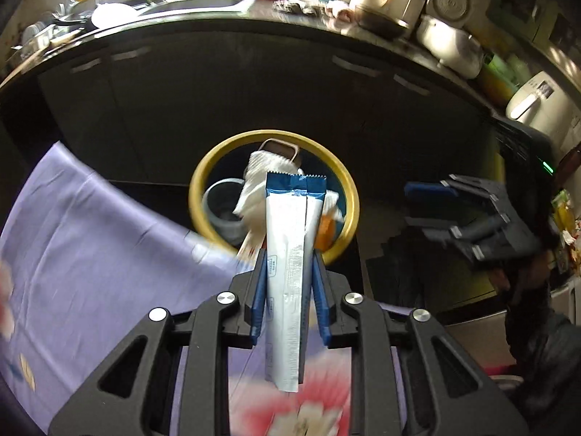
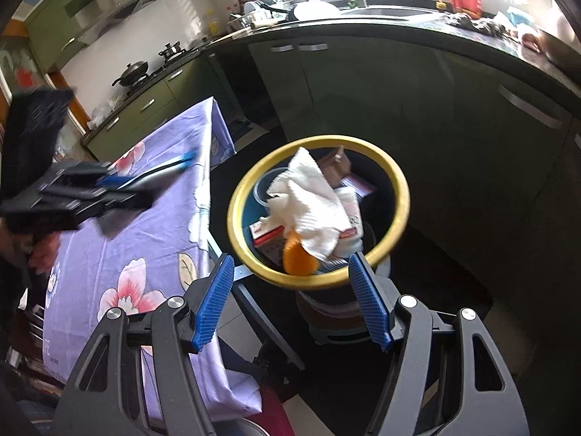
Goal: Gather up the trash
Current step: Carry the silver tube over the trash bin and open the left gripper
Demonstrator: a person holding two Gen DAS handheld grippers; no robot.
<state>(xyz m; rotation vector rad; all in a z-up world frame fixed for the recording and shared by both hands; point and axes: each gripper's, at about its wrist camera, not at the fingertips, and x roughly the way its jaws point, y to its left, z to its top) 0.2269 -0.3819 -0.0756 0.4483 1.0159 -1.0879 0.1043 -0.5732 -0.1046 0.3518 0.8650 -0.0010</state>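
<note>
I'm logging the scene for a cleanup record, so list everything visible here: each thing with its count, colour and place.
wrapper: one, white with blue end, clamped in the left claw, over the bin
bin: one, yellow rim, dark inside, on the floor beside the table
paper towel: one, white, crumpled atop the bin's trash
orange scrap: one, orange, at the bin's near edge
small box: one, red and white, in the bin
tablecloth: one, lilac with pink flowers, on the table
wok: one, black, on the stove
left claw: one, black with blue pads, holding the wrapper
right claw: one, open, empty
</note>
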